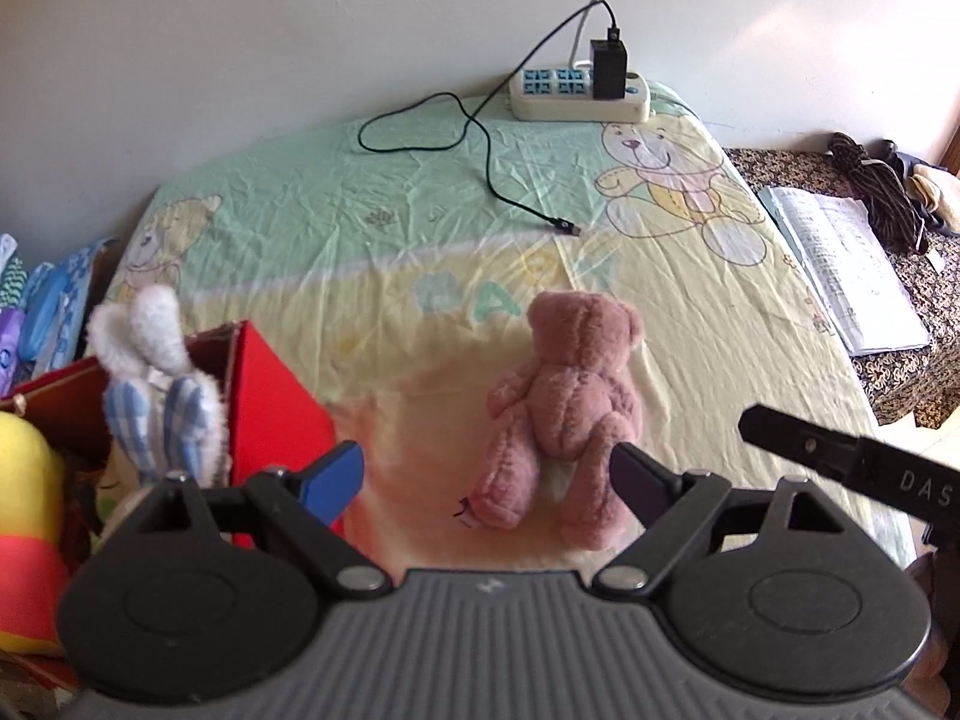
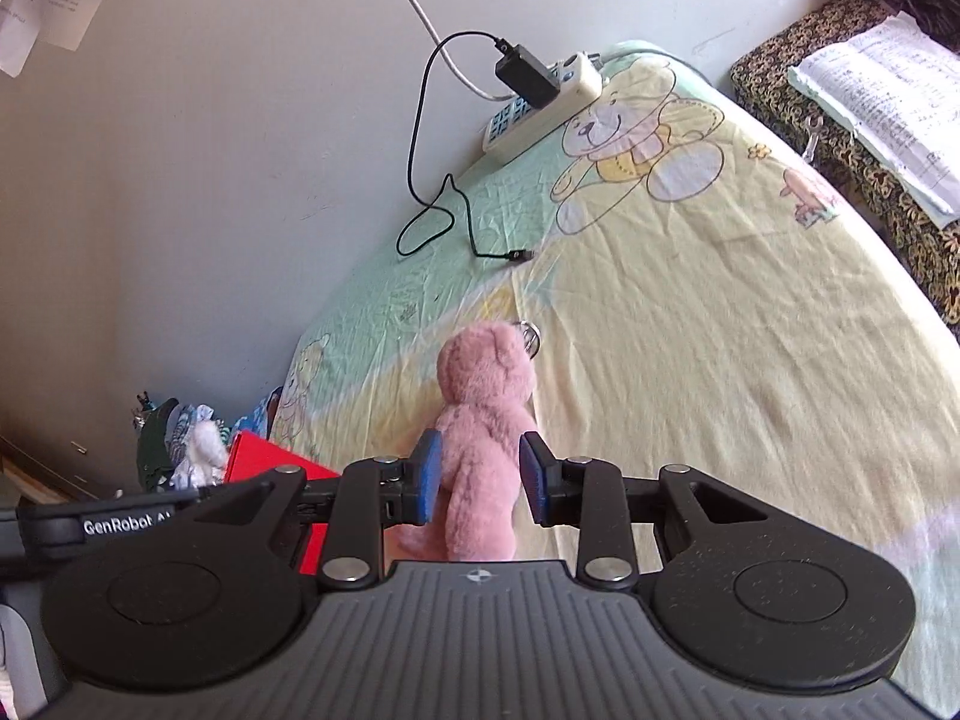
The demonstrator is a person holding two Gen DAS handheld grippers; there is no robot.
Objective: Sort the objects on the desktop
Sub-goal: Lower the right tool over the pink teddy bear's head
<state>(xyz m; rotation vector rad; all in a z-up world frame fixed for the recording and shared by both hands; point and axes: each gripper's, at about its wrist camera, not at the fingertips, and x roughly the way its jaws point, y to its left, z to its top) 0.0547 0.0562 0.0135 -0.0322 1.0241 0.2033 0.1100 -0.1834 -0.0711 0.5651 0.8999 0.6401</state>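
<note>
Item one: pink teddy bear, plush, nubby pile, stitched back seam, lying face down at lower centre of my left view on the printed sheet, a thin crinkled cotton in mint and pale yellow with cartoon bears. In my right view the same bear sits at centre frame between my right tongs, whose blue pads stand partly spread on either side of its body; whether they touch the fur I cannot tell. My left tongs are spread wide, nothing between them, the right pad just beside the bear's leg. At lower left, a red box, stiff card, holding a white fuzzy rabbit with blue checked fabric. At upper right, a cream plastic power strip with black charger and a thin black cable.
</note>
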